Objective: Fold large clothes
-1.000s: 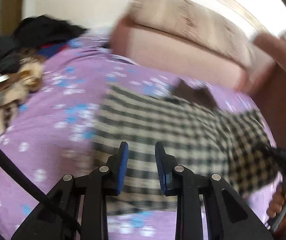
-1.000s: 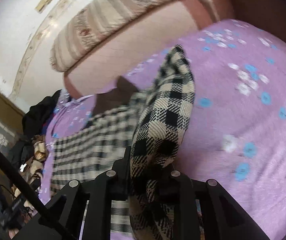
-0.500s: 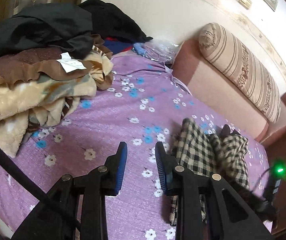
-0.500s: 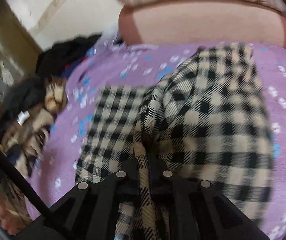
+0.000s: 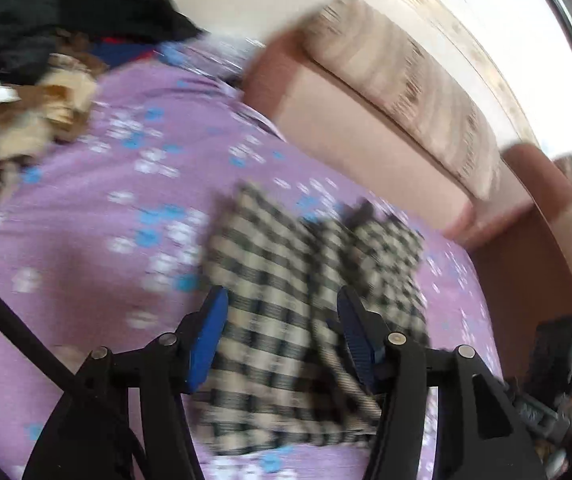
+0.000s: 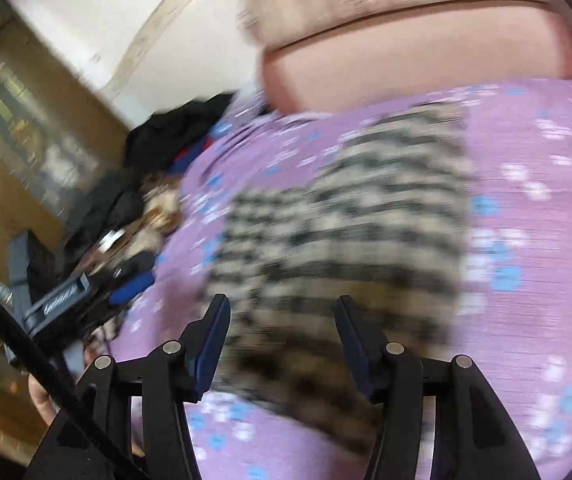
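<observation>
Nearest the lens in each view is a gripper with its jaws spread wide and nothing between them: the left gripper (image 5: pixel 282 332) and the right gripper (image 6: pixel 282 334) both hang just above the checked garment (image 5: pixel 305 296), which lies partly folded in a narrow bundle on the purple flowered bedsheet (image 5: pixel 98 208). Both pictures are smeared, so whether either set of fingers touches the cloth cannot be told. The bundle looks loose, with one layer lapped over another along a ridge down its middle, and that is where trouble may start: a pinch taken at the near hem could catch only the top layer, so lifting would peel the fold open rather than carry the whole thickness over. The two grippers seem to aim at about the same near edge; if they close at uneven points, the next fold would likely come out skewed. Pressing too low could also nip the sheet along with the garment and drag it into wrinkles. Farther off, the heap of other clothes (image 5: pixel 26 92) lies well apart on the left, so a wide sweep of cloth that way would have to travel far to tangle with it. Beyond the garment, the pink headboard (image 5: pixel 365 136) and striped cushion (image 5: pixel 413 92) leave little bed to slide the bundle away.
</observation>
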`<state>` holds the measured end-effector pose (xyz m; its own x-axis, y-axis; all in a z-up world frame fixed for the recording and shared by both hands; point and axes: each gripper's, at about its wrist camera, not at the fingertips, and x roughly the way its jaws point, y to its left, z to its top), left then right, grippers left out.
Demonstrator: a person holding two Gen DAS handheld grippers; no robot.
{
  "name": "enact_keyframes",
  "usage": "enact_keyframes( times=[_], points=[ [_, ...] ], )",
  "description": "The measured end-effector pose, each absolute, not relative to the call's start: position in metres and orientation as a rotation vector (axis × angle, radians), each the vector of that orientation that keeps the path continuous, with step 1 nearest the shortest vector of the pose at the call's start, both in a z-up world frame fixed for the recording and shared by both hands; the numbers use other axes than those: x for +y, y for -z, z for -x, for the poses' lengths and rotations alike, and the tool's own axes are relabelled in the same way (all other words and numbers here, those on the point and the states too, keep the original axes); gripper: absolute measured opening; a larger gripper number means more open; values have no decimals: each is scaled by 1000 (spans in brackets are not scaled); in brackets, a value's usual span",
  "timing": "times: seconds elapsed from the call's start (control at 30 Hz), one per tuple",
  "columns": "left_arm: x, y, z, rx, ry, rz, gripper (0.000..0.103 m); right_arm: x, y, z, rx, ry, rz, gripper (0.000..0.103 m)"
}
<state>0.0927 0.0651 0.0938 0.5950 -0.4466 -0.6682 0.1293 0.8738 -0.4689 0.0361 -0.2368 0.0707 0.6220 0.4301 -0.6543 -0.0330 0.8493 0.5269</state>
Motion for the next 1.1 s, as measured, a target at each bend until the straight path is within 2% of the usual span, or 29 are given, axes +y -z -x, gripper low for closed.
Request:
enact_keyframes(
  times=[0.13,0.33,0.37,0.4,0.43,0.73,0.8,0.93,1.03,1.1],
  points=[
    [9,-79,-105,925,448,335,56,-287,-56,-19,876,-174,-556,60],
    [-63,-44,-111,1014,500,151,54,-309,-38,-11,893,-117,-556,60],
    [-72,-39,-110,1024,494,107,28,-310,-37,-11,896,-114,-556,60],
    [-79,-34,-108,1028,481,60,11,-313,-34,-12,900,-110,-559,60],
    [-83,-33,-106,1024,461,28,9,-314,-31,-15,902,-106,-565,60],
    [-17,-126,-78,787,380,93,7,-290,-48,-31,836,-156,-539,60],
    [-2,-120,-81,818,332,86,7,-274,-56,-37,819,-171,-498,60],
    [20,-59,-101,1042,306,143,8,-239,-72,-51,787,-166,-386,60],
    [27,-44,-102,1083,328,184,10,-215,-79,-62,795,-198,-330,59],
    [32,-53,-98,1057,349,185,12,-203,-77,-68,818,-222,-309,45]
  ],
)
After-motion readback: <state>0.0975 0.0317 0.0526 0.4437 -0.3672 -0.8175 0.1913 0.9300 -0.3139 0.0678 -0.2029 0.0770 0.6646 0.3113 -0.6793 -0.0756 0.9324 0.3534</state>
